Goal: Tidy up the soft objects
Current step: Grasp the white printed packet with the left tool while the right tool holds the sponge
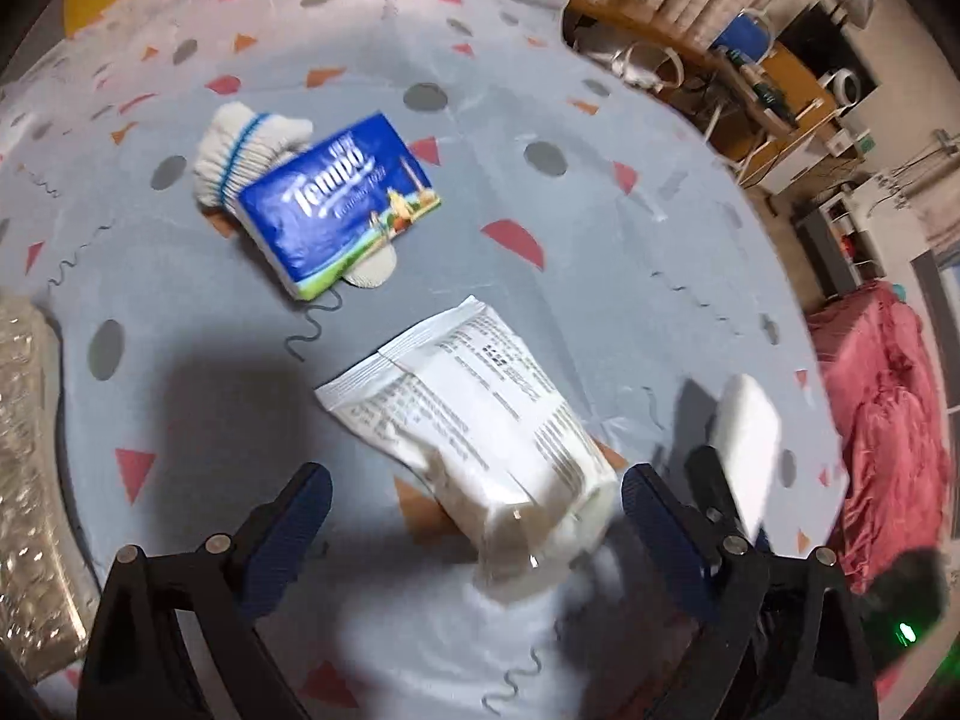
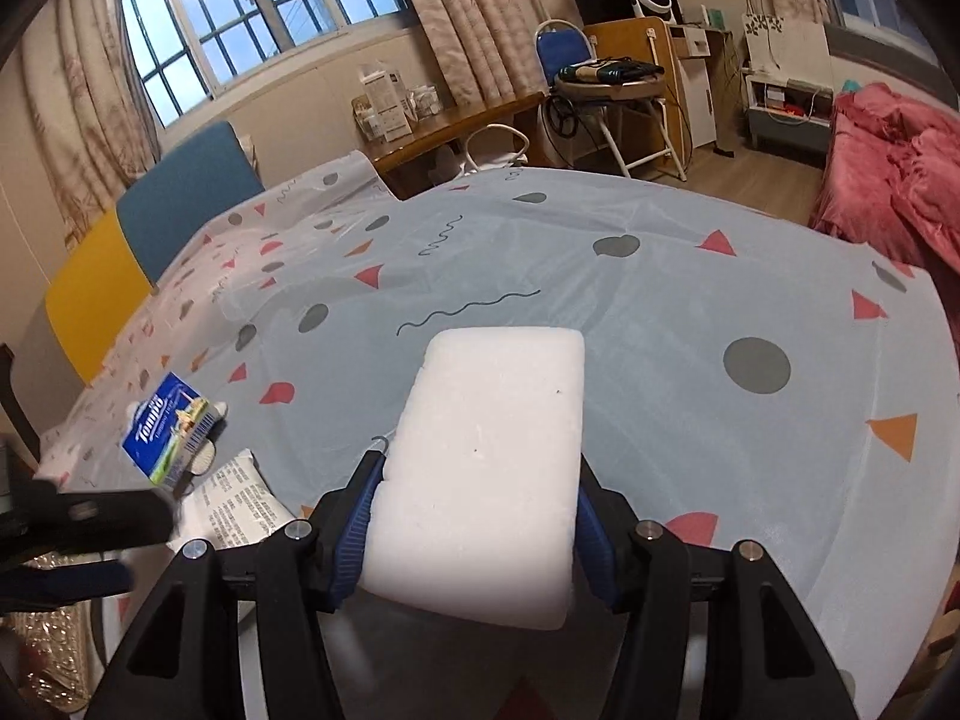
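Sponge (image 2: 489, 468) pinched firmly in right gripper (image 2: 474, 534). Left gripper (image 1: 474, 516) spread wide over white packet (image 1: 474, 426); centre before squeezing, it's slippery.

left wrist: steep down, close | right wrist: oblique | shared: tissue pack (image 1: 339, 202)
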`<state>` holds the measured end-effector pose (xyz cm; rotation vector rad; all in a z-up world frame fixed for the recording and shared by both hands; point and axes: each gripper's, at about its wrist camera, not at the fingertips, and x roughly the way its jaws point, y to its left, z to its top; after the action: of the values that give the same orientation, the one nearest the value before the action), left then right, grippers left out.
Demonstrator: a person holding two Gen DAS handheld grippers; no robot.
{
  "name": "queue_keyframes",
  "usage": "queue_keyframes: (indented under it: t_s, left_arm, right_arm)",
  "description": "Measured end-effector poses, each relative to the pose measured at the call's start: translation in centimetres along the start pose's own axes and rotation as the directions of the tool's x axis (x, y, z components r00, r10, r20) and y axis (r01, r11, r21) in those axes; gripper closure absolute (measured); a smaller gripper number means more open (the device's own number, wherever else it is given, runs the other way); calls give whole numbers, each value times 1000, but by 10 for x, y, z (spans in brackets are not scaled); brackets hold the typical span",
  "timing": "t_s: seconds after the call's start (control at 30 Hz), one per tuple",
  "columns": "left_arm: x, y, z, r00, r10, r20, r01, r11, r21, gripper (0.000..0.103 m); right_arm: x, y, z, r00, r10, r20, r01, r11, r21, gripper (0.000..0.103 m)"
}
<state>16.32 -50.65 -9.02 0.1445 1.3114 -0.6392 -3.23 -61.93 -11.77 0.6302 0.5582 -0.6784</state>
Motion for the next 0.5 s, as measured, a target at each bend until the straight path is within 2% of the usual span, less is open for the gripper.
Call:
queue_keyframes:
  t_s: [0.17, 0.23, 0.33, 0.4, 0.5]
  left_arm:
    - [17, -7, 6, 999, -22, -38, 21, 999, -26, 6]
    - [23, -12, 6, 999, -7, -46, 7, 1000, -8, 11]
    - [23, -20, 2, 1000, 19, -15, -18, 997, 69, 14]
    - [21, -21, -1, 1000, 4, 10, -5, 994, 107, 26]
    - [16, -21, -8, 1000, -14, 25, 10, 986, 166, 32]
  right_arm:
    - [2, 4, -1, 1000, -16, 2, 16, 1000, -13, 44]
    - [3, 5, -1, 1000, -26, 3, 27, 999, -23, 44]
    - [3, 5, -1, 1000, -18, 5, 18, 1000, -15, 44]
    - [4, 5, -2, 1000, -13, 6, 13, 1000, -11, 44]
    - [5, 4, -2, 1000, -20, 6, 20, 1000, -17, 44]
